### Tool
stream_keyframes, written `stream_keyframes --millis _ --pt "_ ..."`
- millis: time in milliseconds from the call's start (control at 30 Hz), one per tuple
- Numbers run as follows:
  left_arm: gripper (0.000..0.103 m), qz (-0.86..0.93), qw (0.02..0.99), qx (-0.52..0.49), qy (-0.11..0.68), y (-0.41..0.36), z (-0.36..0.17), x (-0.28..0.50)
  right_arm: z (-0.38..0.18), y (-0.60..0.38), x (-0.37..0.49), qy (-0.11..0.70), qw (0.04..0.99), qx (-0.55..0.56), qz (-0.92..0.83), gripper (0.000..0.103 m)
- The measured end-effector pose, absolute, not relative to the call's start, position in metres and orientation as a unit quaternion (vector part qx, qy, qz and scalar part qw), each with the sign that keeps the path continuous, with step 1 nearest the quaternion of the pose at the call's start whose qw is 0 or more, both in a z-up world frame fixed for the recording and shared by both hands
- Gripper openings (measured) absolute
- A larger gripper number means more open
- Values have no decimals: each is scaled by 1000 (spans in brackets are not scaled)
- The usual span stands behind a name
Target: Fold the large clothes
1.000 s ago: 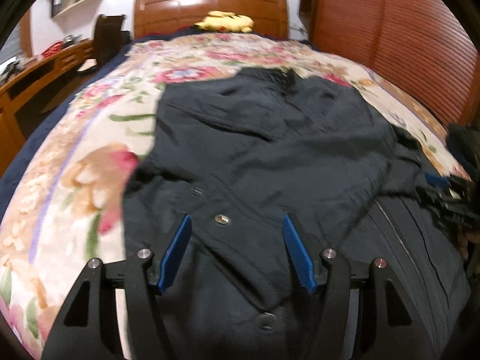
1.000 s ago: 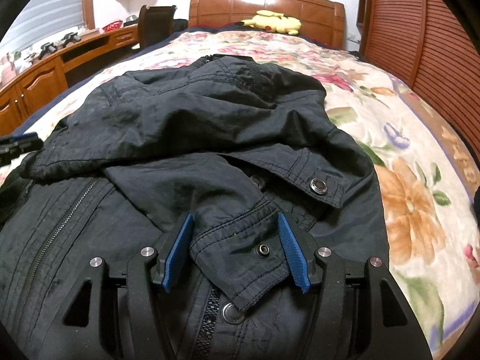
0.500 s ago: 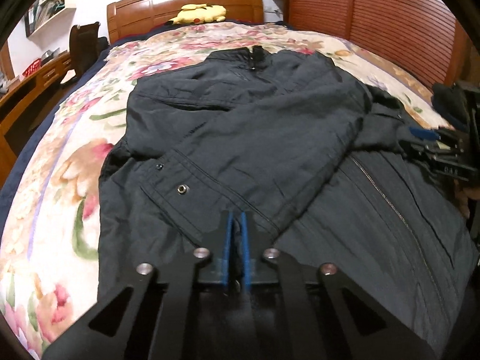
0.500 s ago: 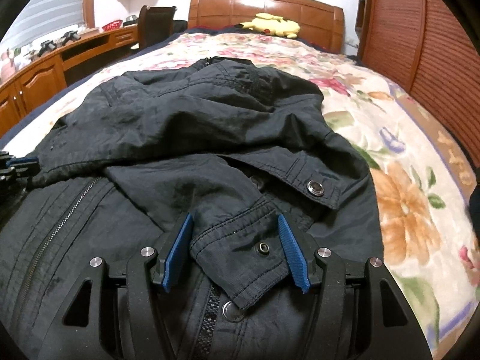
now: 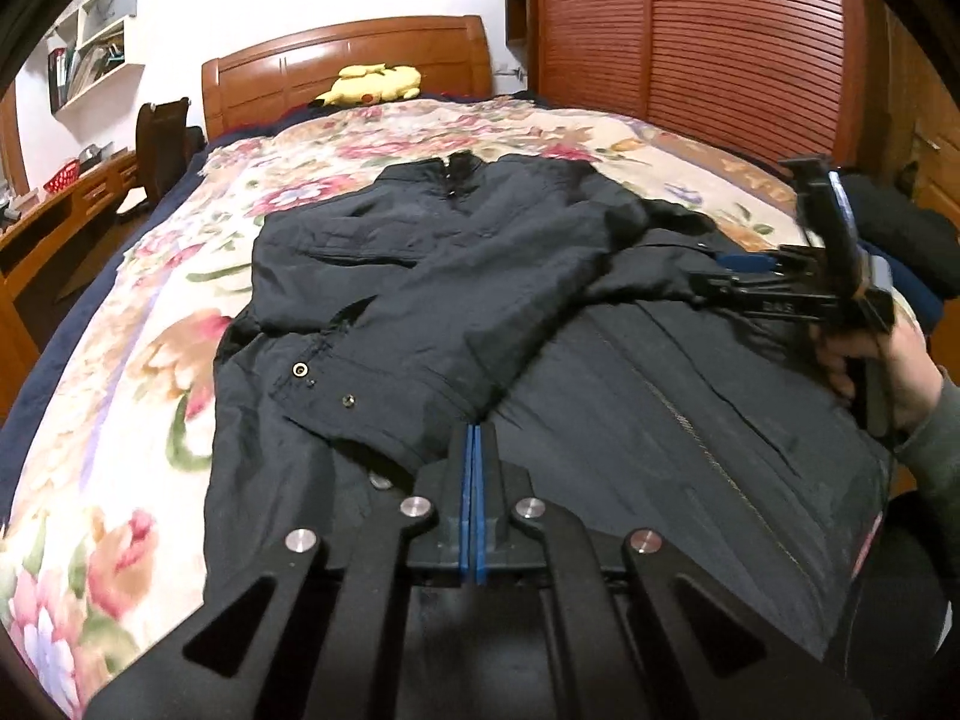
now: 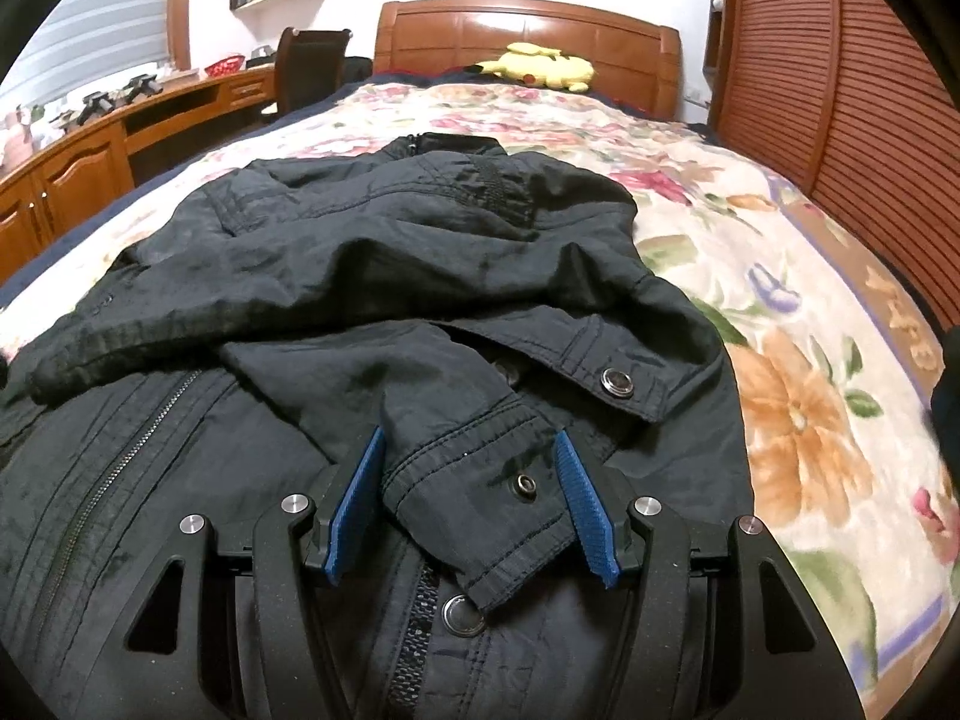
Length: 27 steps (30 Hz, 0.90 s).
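Note:
A black jacket (image 5: 480, 276) lies spread on the floral bedspread (image 5: 120, 360), both sleeves folded in across its front. It also shows in the right wrist view (image 6: 360, 252). My left gripper (image 5: 473, 438) is shut, its blue pads pressed together at the edge of the left sleeve cuff (image 5: 360, 402); no cloth shows between them. My right gripper (image 6: 471, 462) is open, its pads on either side of the right sleeve cuff (image 6: 480, 468) with a snap button. The right gripper also shows in the left wrist view (image 5: 738, 276), held by a hand.
A yellow plush toy (image 6: 540, 66) rests at the wooden headboard (image 6: 528, 30). A wooden desk (image 6: 90, 144) and dark chair (image 6: 312, 66) stand on the left. A slatted wooden wardrobe (image 5: 690, 42) runs along the right. Dark clothes (image 5: 900, 228) lie at the bed's right edge.
My left gripper has shut from wide open and pulled back and up from the left cuff. My right gripper has stayed open around the right cuff.

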<state>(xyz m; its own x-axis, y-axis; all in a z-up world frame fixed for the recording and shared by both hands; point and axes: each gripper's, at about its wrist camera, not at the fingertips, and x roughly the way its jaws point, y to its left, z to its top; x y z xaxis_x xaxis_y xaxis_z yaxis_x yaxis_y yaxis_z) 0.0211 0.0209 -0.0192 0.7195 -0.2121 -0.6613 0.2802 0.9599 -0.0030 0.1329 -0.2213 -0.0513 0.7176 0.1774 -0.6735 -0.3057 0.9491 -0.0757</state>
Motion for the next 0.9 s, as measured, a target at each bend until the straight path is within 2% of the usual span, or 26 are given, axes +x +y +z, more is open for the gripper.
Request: stream_keyframes --millis 167,233,367,467,733,900 --pt "0 -105 934 35 339 33 -9 18 -51 -220 132 352 922 -95 131 60" --pt "4 -89 936 28 339 43 -5 24 -51 -219 130 349 923 -97 131 60" --pt "29 -73 935 16 347 63 -5 45 -51 -221 130 347 924 -92 134 60" --pt "36 -53 928 37 367 71 -16 67 -51 -221 131 347 923 -92 135 60" --pt "39 -32 891 54 449 92 -58 132 -51 -227 135 353 920 -75 152 60" --pt "39 -36 878 43 475 94 -70 156 -52 -228 137 358 917 -67 160 60"
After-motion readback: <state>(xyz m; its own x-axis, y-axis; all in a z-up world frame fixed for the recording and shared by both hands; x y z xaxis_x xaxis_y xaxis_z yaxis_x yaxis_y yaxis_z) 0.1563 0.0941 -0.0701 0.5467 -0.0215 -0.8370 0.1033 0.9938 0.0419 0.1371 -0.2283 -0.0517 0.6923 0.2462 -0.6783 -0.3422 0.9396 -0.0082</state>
